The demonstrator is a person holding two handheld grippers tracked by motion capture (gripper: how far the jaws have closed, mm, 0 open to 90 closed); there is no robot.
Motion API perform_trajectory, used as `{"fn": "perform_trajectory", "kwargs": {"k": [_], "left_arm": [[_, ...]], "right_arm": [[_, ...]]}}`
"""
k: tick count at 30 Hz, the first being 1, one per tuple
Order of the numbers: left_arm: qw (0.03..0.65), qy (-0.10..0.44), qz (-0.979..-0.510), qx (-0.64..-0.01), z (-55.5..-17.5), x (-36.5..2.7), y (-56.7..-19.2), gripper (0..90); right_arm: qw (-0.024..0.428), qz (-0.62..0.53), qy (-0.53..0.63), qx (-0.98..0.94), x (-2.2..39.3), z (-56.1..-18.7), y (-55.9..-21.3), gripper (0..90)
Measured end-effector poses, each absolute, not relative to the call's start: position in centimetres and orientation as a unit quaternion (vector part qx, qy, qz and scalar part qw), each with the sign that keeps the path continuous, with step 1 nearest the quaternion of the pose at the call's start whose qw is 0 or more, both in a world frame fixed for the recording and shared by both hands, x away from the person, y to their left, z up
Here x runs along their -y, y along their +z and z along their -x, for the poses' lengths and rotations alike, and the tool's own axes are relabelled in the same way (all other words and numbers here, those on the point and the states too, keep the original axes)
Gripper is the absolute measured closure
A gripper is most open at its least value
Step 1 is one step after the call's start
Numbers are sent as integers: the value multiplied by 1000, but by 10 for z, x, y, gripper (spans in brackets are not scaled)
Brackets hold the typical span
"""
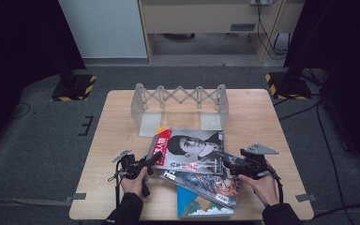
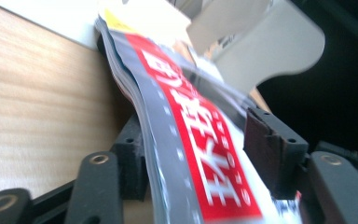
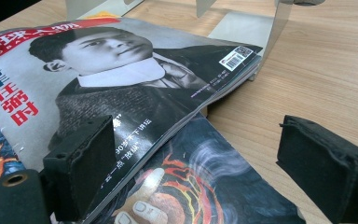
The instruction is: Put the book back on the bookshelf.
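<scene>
A magazine (image 1: 192, 150) with a portrait cover and a red title strip lies on top of a loose stack at the table's front. My left gripper (image 1: 157, 157) is at its left edge. In the left gripper view the magazine's red-striped edge (image 2: 191, 121) runs between the jaws of the left gripper (image 2: 196, 154), which stand apart, and the pads do not press on it. My right gripper (image 1: 225, 159) sits at the magazine's right corner. In the right gripper view the right gripper (image 3: 205, 154) is open wide, one jaw over the portrait magazine (image 3: 121, 74), the other over bare wood.
Under the top magazine lie a dark one with flame art (image 1: 206, 185) (image 3: 200, 186) and a teal book (image 1: 199, 206). A grey expanding metal book rack (image 1: 178, 98) (image 2: 279, 46) stands at the back of the wooden table (image 1: 117, 140). Black stands flank the table.
</scene>
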State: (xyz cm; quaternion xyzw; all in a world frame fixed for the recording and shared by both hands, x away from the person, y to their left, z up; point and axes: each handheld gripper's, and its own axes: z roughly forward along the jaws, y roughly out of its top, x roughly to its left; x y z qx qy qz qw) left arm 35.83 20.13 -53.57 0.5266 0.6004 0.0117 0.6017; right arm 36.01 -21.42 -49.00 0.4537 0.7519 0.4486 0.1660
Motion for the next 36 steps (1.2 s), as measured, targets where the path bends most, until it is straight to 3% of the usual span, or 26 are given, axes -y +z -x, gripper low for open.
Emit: {"fn": "perform_trajectory", "kwargs": {"k": [4,15,21,26,33,34,36], "left_arm": [[586,5,-546,-598,-360,-194,-540,487],[589,-32,-529,-610,-361,-197,-526,692],[569,-66,-512,-640,-361,-198,-528,705],[568,-65,-515,-639,-361,-198,-528,704],[584,-45,-533,-611,-360,-199,-520,709],[596,-45,-532,-599,-360,-199,-514,758],[598,-24,-546,-586,-357,-198,-495,774]], "right_arm": [[166,-451,447,-755,214,-360,-490,117],[166,-453,443,-755,215,-361,-491,117],[166,-453,442,-756,215,-361,-491,117],[165,-453,441,-757,215,-361,-491,117],[164,-455,445,-754,215,-361,-491,117],[165,-454,446,-754,216,-361,-490,117],[167,-454,446,-753,217,-361,-490,117]]}}
